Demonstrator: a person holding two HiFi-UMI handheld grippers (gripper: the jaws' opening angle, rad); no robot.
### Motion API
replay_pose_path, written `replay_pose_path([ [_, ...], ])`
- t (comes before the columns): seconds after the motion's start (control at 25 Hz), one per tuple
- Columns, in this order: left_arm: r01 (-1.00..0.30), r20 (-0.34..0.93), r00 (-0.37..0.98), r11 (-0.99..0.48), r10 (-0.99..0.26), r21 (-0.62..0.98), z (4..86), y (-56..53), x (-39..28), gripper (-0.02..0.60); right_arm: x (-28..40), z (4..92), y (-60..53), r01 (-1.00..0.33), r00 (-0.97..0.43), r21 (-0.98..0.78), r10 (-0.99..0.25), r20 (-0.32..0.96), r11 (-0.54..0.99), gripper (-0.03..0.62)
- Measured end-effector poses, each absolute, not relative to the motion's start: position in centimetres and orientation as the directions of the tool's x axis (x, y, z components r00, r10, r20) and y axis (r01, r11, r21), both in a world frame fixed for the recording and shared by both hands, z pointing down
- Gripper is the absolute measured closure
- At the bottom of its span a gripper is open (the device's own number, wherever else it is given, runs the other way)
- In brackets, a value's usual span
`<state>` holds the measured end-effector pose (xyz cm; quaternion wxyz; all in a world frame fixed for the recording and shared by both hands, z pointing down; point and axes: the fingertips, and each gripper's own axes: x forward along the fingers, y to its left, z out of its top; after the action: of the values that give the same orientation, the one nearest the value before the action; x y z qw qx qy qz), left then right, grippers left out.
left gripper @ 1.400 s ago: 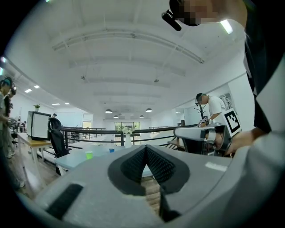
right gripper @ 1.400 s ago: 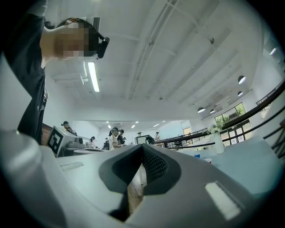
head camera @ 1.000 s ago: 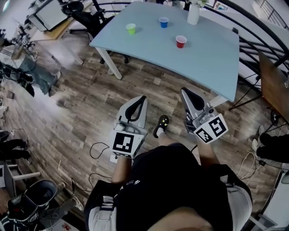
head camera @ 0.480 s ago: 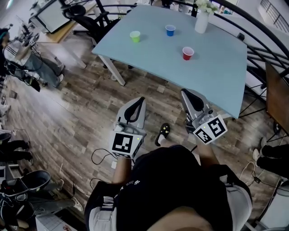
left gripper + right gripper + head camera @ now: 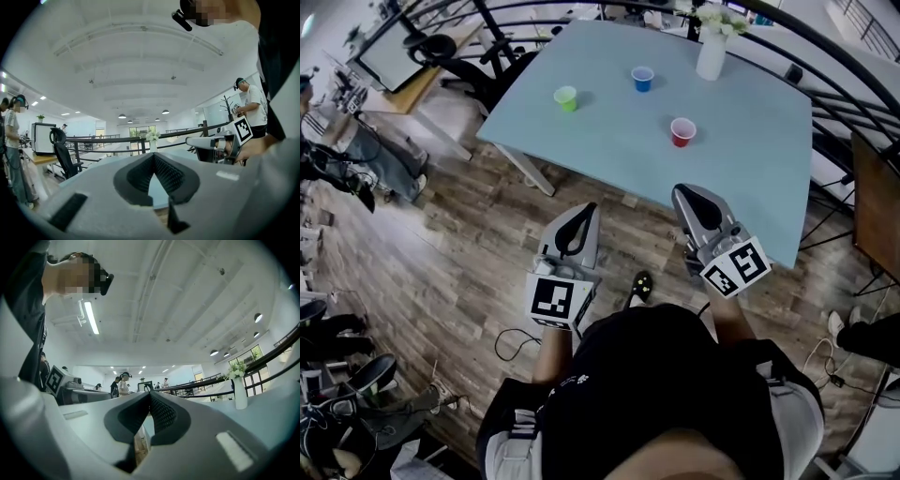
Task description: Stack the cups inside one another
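Open floor (image 5: 459,244) ahead of left gripper (image 5: 587,210), free up to near edge of table (image 5: 750,187)
Slanted white table leg (image 5: 525,171) low in way under left corner
Wide bare tabletop just ahead of right gripper (image 5: 684,193)
Red cup (image 5: 682,132) nearest, green cup (image 5: 566,97) and blue cup (image 5: 642,79) further back, all well apart, room to pass between
Vase (image 5: 711,56) upright near far edge, right of blue cup
Black railing (image 5: 103,138) closing off behind table
Office chair (image 5: 445,42) beyond far left corner
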<state>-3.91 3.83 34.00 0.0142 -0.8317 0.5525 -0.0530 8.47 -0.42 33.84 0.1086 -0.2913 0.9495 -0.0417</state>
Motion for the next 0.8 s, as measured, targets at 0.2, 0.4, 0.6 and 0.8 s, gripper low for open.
replay_pose_path([
  [0.2,-0.914,0.083,0.392,-0.398,-0.916,-0.083,34.2,0.3,-4.2,0.591,8.5,34.3,-4.0,-0.562,-0.796,-0.147,-0.581,-0.172,0.814,0.591],
  [0.4,-0.906,0.086,0.406,-0.413,-0.910,-0.090,34.8,-3.3,-4.1,0.589,8.8,35.1,-7.4,-0.576,-0.787,-0.151,-0.595,-0.166,0.804,0.591],
  [0.6,-0.900,0.086,0.418,-0.425,-0.904,-0.093,35.1,-6.3,-4.2,0.590,9.0,35.6,-10.2,-0.590,-0.778,-0.152,-0.608,-0.157,0.793,0.591],
  [0.8,-0.905,0.086,0.410,-0.417,-0.908,-0.084,35.0,-8.1,-4.4,0.591,9.5,35.5,-11.8,-0.599,-0.773,-0.142,-0.615,-0.154,0.788,0.591],
])
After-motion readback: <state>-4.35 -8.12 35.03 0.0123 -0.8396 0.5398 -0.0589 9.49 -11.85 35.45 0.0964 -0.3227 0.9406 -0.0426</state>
